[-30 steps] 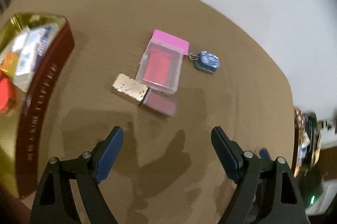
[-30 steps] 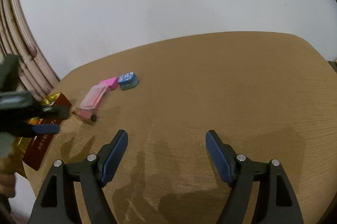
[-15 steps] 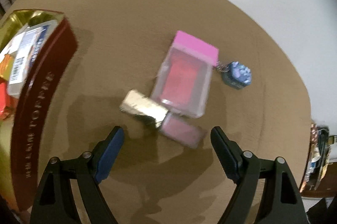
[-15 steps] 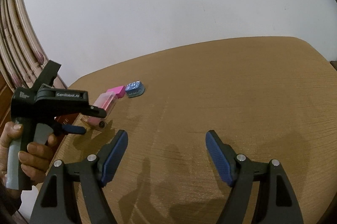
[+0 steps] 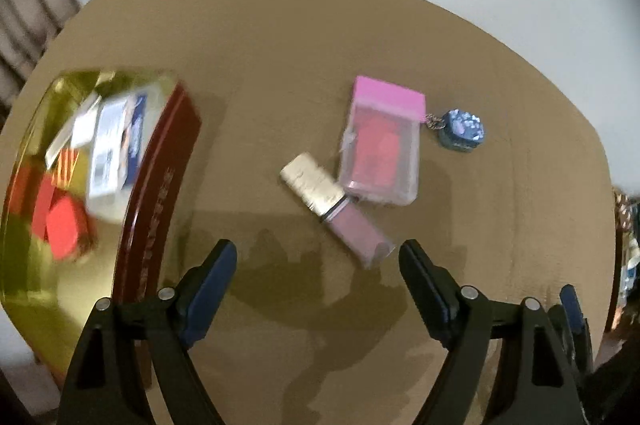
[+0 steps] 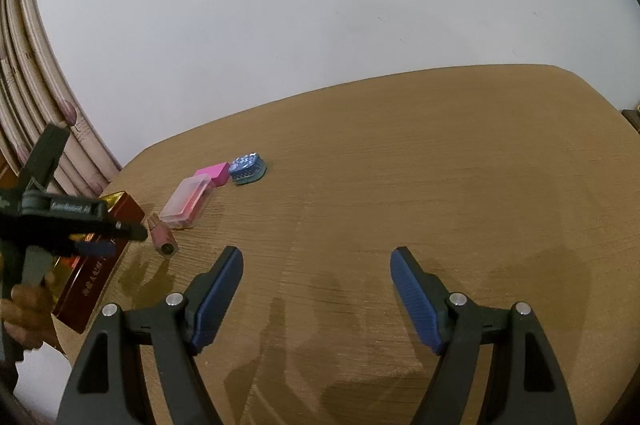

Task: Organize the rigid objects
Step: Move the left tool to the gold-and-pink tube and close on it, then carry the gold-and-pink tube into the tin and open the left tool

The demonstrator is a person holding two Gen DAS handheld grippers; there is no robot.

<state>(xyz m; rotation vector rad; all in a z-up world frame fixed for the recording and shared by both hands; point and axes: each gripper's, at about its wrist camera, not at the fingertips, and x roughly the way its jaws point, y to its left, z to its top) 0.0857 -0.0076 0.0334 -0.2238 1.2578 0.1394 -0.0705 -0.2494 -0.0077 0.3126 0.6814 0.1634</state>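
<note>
The left gripper point(image 5: 318, 265) hangs wide and empty at the frame's bottom, just below the gold-capped pink tube point(image 5: 334, 209); the right gripper point(image 6: 316, 285), likewise wide, holds nothing. Several items already sit in the gold-lined box point(image 5: 160, 209) at left. The tube, the clear pink case point(image 5: 380, 153) and the blue keychain point(image 5: 462, 129) at centre-right remain on the table point(image 5: 280, 45), so the job looks partly done.

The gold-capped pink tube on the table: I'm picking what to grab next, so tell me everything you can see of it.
The gold-capped pink tube is a slim, lipstick-like stick: shiny gold cap, dark ring at the joint, translucent pink body. It lies flat and diagonal on the wooden table, cap toward the red-and-gold box. Its middle lies against a corner of the clear plastic case. No gripper touches it; the left gripper hangs open just short of it.
</note>
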